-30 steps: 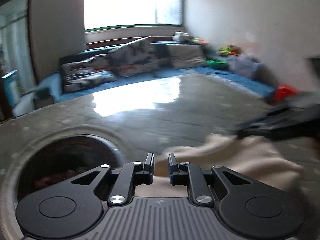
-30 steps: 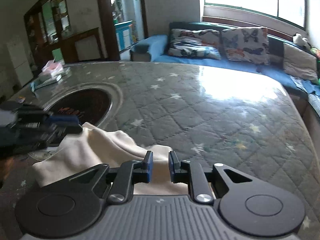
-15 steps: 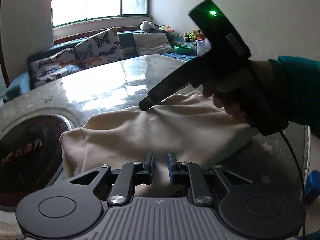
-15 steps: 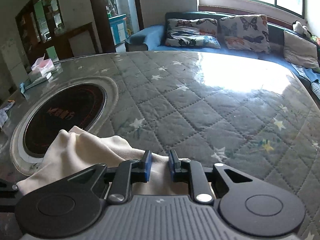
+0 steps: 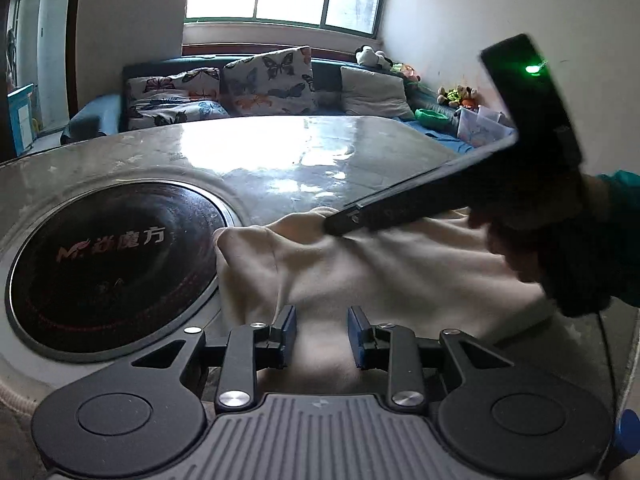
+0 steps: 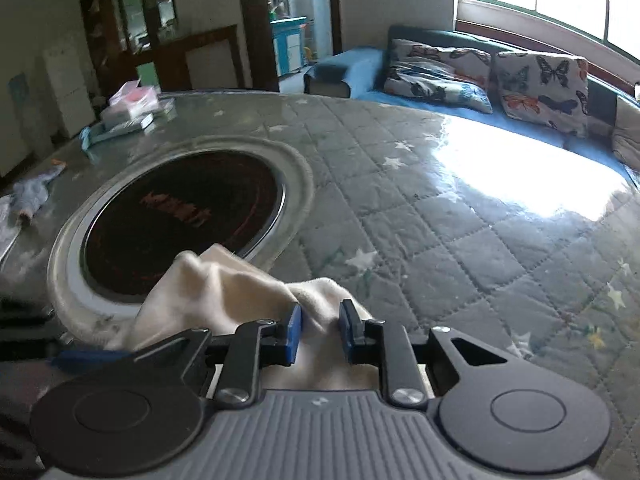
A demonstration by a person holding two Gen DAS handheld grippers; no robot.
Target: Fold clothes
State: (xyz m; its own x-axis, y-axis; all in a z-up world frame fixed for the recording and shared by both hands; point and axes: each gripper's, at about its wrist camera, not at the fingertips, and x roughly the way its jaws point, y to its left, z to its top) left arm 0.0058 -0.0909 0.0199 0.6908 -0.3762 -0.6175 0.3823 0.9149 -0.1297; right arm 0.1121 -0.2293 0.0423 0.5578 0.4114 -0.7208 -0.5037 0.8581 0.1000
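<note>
Left wrist view: the left claw [image 5: 322, 336] hangs over the cream garment [image 5: 384, 276], and its jaws have just been opening; the blue pads [image 5: 289, 334] now stand apart with cloth showing in the gap but not pressed by either one. The garment lies rumpled on the desk [image 5: 280, 160], its left edge just beside the round dark cooktop [image 5: 108, 256] set into the surface, which bears red lettering. Across the upper right, the right claw [image 5: 340, 226] reaches in at a slant with its tip down on the far side of the cloth; whether that tip is closed cannot be told from here. A hand [image 5: 532, 240] in a teal sleeve [image 5: 624, 200] holds its handle, where a green light glows. Beyond the far edge of the desk runs a blue sofa [image 5: 96, 120] with butterfly-print cushions [image 5: 268, 80], under a bright window.

Right wrist view: the right claw [image 6: 319, 334] is closed on a bunched fold of the cream garment [image 6: 216, 292], which rises in a ridge between the blue pads [image 6: 294, 334]. The cloth sits at the near side of the desk [image 6: 440, 216], a grey quilted cover with star shapes, and overlaps the pale rim of the cooktop [image 6: 180, 224]. Near the far left edge lie a tissue pack [image 6: 132, 100] and a small bluish cloth [image 6: 34, 192].
</note>
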